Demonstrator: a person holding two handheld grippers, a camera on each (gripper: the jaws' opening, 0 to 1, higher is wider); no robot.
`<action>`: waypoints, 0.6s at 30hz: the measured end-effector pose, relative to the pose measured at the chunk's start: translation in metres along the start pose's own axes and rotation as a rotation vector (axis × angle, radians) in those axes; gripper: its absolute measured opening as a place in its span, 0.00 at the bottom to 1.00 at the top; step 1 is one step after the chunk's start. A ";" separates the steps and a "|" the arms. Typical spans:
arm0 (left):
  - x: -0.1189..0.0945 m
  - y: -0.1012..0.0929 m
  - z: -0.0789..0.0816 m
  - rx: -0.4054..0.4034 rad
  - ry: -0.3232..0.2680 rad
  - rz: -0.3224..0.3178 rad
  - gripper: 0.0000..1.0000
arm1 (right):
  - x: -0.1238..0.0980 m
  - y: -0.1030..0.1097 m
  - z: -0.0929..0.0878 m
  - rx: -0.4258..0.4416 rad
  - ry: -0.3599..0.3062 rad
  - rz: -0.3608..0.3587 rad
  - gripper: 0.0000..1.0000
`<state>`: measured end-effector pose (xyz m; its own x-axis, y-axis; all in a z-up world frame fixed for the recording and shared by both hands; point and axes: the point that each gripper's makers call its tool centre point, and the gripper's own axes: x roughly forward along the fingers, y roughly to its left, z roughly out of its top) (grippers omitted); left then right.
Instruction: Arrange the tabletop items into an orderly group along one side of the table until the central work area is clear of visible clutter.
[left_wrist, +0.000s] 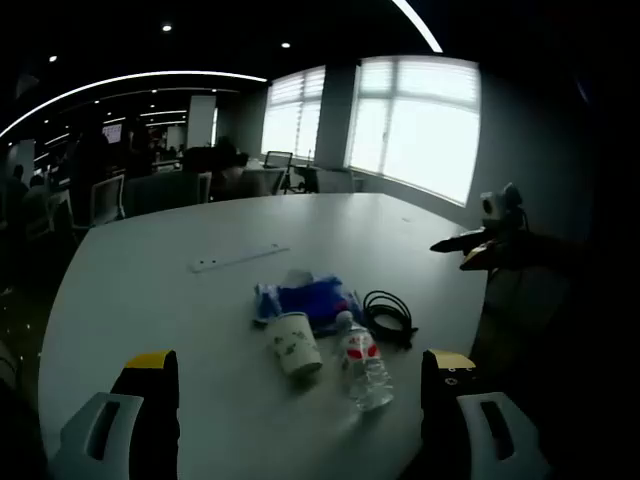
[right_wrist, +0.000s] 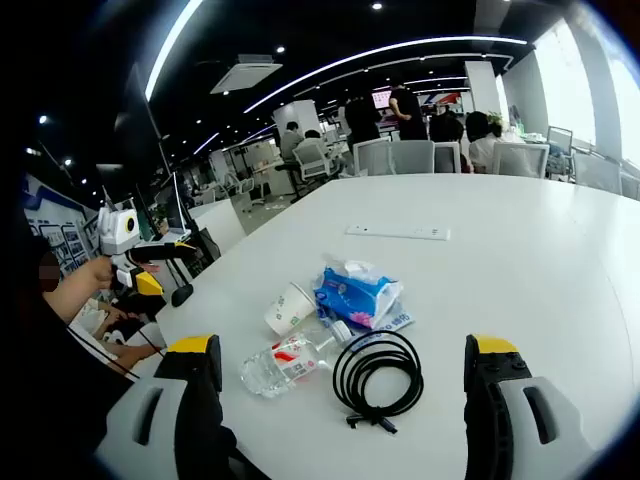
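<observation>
On the white table (left_wrist: 140, 290) lies a small cluster: a paper cup (left_wrist: 293, 343) on its side, a clear water bottle (left_wrist: 362, 367) lying flat, a blue tissue pack (left_wrist: 310, 298) and a coiled black cable (left_wrist: 390, 315). A white power strip (left_wrist: 240, 258) lies farther off. My left gripper (left_wrist: 300, 362) is open, held back from the cup and bottle. The right gripper view has the cable (right_wrist: 378, 375), bottle (right_wrist: 285, 362), cup (right_wrist: 290, 307), tissue pack (right_wrist: 358, 293) and power strip (right_wrist: 398, 232). My right gripper (right_wrist: 343, 348) is open, just short of the cable.
The right gripper (left_wrist: 480, 240) shows at the table's right edge in the left gripper view. The left gripper (right_wrist: 150, 262), held by a hand (right_wrist: 80, 280), shows at the left in the right gripper view. Office chairs (right_wrist: 410, 155) and people stand beyond the table's far side.
</observation>
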<state>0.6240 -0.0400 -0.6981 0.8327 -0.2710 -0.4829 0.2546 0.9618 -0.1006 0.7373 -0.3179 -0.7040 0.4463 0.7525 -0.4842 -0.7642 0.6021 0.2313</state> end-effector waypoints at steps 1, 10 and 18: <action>0.000 0.001 0.000 -0.002 -0.002 0.002 1.00 | 0.000 0.000 0.000 -0.001 0.001 0.000 0.98; 0.000 0.004 0.002 -0.010 -0.012 0.010 1.00 | 0.003 -0.003 0.001 -0.023 0.006 -0.005 0.98; -0.001 0.007 0.003 -0.012 -0.015 0.018 1.00 | 0.006 -0.003 0.002 -0.023 0.005 -0.001 0.98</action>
<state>0.6260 -0.0333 -0.6959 0.8444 -0.2537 -0.4718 0.2334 0.9670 -0.1021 0.7433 -0.3142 -0.7058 0.4448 0.7503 -0.4891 -0.7744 0.5965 0.2110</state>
